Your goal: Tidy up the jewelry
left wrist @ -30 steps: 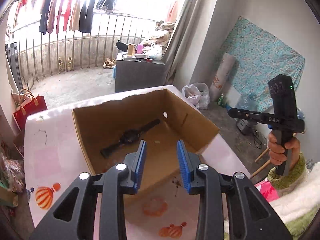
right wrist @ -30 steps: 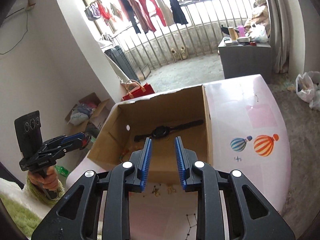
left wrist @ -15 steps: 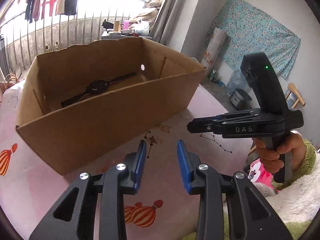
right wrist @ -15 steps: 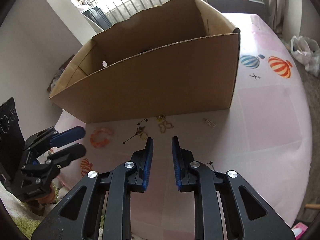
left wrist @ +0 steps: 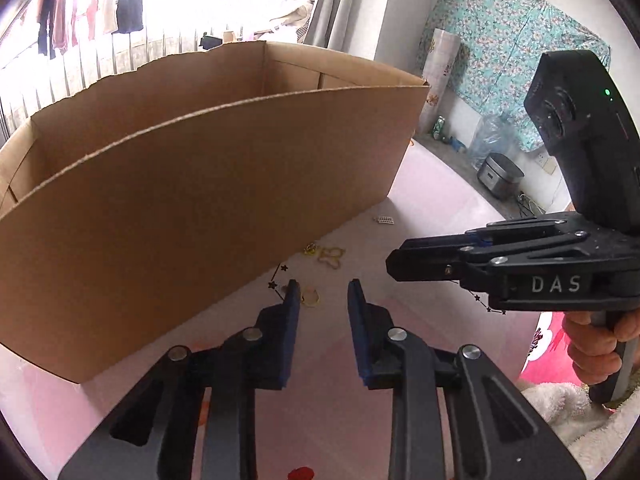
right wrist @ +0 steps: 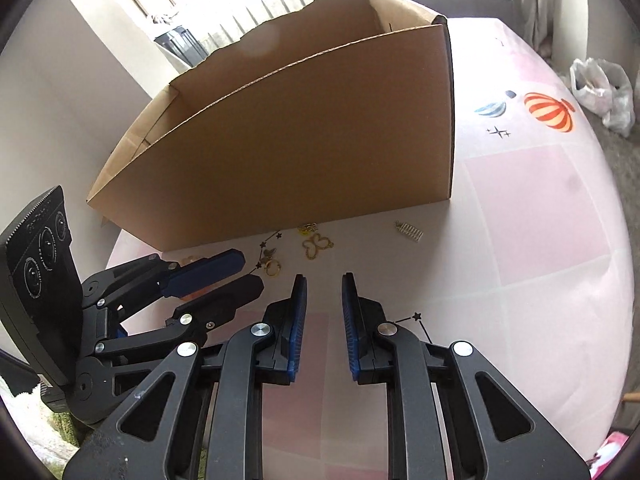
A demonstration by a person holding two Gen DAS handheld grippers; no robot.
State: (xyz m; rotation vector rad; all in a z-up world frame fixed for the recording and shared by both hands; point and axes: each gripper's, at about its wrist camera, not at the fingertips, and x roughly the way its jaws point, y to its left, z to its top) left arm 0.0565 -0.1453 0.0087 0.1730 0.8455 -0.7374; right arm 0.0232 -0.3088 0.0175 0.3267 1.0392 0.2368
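Filling the upper left and centre of both views, an open cardboard box (left wrist: 192,200) stands on the pink worktop (right wrist: 540,240), its plain near wall facing the cameras and its inside hidden from here. The left tongs (left wrist: 322,292) reach in from the bottom centre of the left wrist view, blue pads apart and gripping nothing; in the right wrist view they enter from the lower left, again spread. The right tongs (right wrist: 324,282) rise from the bottom centre of their own view, also released and empty, while in the left wrist view they cross the right side of the frame sideways, their gap not readable there. A hot-air balloon print (right wrist: 548,112) sits at the upper right of the right wrist view. The jewelry lies on the worktop in a loose scatter just below the box's near wall, at the centre of both frames: a gold butterfly piece (right wrist: 316,245), a small gold cluster (right wrist: 307,229) close to the box, a gold ring (right wrist: 273,269) just ahead of the left tongs' tips, and a small silver comb-like piece (right wrist: 409,233) apart to the right.
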